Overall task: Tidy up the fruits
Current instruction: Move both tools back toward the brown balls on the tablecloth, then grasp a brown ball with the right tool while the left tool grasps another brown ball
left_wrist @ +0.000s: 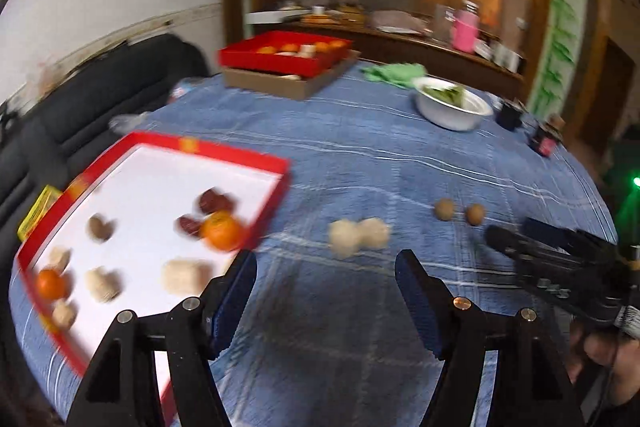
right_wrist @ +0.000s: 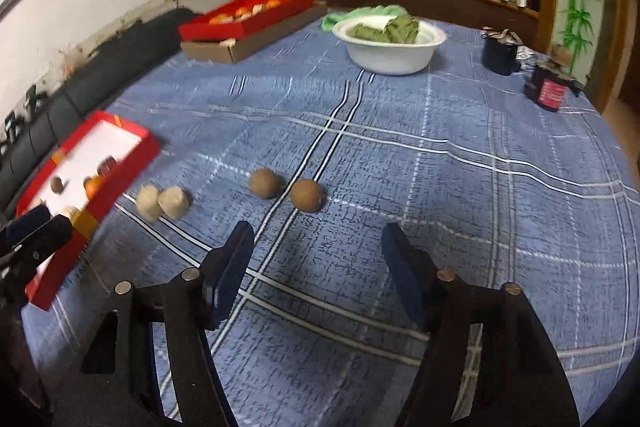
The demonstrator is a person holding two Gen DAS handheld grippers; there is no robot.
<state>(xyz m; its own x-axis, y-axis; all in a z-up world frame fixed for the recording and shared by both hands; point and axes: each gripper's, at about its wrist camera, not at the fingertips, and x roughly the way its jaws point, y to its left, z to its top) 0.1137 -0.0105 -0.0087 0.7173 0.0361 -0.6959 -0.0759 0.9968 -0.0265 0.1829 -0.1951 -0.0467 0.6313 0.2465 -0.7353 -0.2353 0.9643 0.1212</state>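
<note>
The task looks partly done. The red tray (left_wrist: pixel 276 163) with the white bottom stands at the left side of the table, and it already holds several pieces: two oranges, one near its right wall (left_wrist: pixel 222 235) and one near its front corner (left_wrist: pixel 50 283), some dark red fruits (left_wrist: pixel 216 201), a brown one and a few pale round pieces. Four pieces lie outside on the blue checked cloth (right_wrist: pixel 440 147): two pale lumps (right_wrist: pixel 162 203) that touch each other, just beside the tray, and two brown round fruits (right_wrist: pixel 286 189) a little further to the right, close together. I judge that these four are what is left to bring in. A second red tray (right_wrist: pixel 248 13) with oranges sits on a cardboard box far at the back, near a white bowl (right_wrist: pixel 390 47) with green leaf parcels. The left gripper (left_wrist: pixel 326 275) has its jaws apart and nothing between them; it points down at the cloth in front of the pale lumps. The right gripper (right_wrist: pixel 316 247) is also empty with its jaws apart, and it points down towards the brown fruits, not touching them. Both views are blurred at the tray, so small details there I cannot tell.
</note>
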